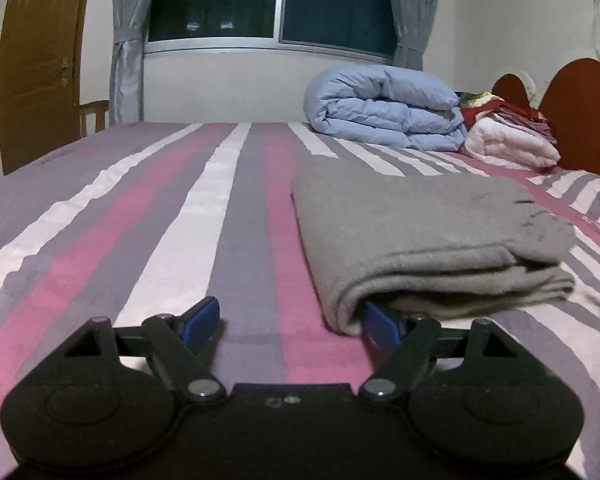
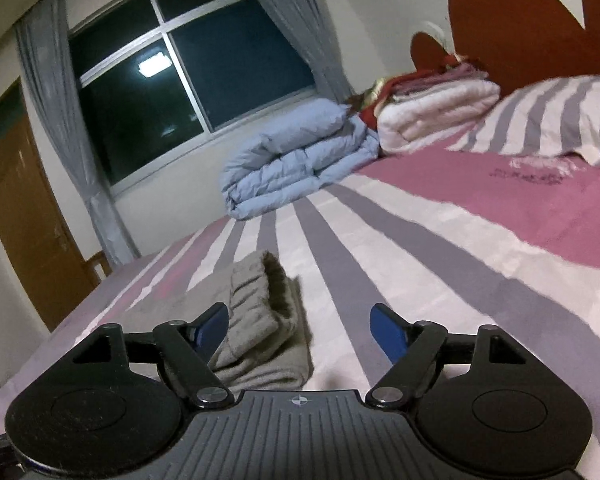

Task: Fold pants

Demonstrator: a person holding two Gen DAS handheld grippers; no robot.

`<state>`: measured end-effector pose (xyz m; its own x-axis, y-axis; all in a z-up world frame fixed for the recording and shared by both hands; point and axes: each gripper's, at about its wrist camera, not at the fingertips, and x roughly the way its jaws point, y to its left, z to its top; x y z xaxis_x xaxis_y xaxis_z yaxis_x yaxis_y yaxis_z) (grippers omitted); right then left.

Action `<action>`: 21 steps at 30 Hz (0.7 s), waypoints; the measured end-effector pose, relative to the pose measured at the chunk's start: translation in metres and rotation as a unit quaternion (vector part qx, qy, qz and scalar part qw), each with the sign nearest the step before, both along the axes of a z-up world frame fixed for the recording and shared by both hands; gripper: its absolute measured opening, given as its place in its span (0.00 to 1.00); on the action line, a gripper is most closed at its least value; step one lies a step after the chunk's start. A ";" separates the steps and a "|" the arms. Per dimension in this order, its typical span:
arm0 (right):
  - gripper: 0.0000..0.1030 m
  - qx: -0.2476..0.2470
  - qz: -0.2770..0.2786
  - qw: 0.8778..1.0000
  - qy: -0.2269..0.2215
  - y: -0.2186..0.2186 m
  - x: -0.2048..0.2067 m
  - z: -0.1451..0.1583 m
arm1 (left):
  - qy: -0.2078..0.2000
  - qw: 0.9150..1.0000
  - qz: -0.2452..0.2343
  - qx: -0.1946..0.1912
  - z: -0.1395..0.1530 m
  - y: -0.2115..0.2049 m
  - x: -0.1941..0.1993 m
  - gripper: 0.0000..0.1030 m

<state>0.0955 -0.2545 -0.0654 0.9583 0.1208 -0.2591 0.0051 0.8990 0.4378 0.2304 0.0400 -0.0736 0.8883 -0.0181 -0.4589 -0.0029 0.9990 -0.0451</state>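
Observation:
The grey pants [image 1: 420, 232] lie folded in a thick rectangle on the striped bed, right of centre in the left wrist view. My left gripper [image 1: 290, 320] is open at the pants' near left corner; its right blue finger [image 1: 380, 326] pokes into the near fold, its left finger rests over bare sheet. In the right wrist view the pants' ribbed waistband end [image 2: 260, 312] lies at lower left. My right gripper [image 2: 302, 328] is open, its left finger [image 2: 212, 326] against the waistband, its right finger over bare sheet.
The bed [image 1: 160, 220] has pink, grey and white stripes. A rolled light-blue duvet [image 1: 384, 106] and a stack of pink and red bedding [image 1: 508, 140] lie at the far right by the red-brown headboard [image 1: 584, 112]. A striped pillow [image 2: 548, 120] lies on the right. A window and curtains stand behind.

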 end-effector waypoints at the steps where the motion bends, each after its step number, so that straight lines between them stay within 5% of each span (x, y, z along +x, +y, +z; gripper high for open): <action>1: 0.76 -0.001 0.002 1.000 0.003 -0.001 -0.003 0.002 | 0.002 1.000 0.006 -0.001 -0.002 0.002 0.003 0.72; 5: 0.77 -0.026 0.008 1.000 0.010 0.006 -0.002 -0.001 | 0.025 0.999 0.032 -0.019 -0.013 0.014 0.015 0.85; 12: 0.77 0.011 -0.031 0.999 0.034 -0.019 -0.002 -0.008 | 0.034 0.999 0.040 0.002 -0.007 0.020 -0.004 0.83; 15: 0.77 0.037 -0.042 0.998 0.025 -0.030 -0.010 -0.006 | 0.036 0.997 0.071 0.017 -0.002 0.024 -0.015 0.60; 21: 0.77 0.038 -0.035 0.998 0.025 -0.026 -0.013 -0.002 | 0.014 0.994 0.105 -0.039 0.008 0.050 -0.032 0.72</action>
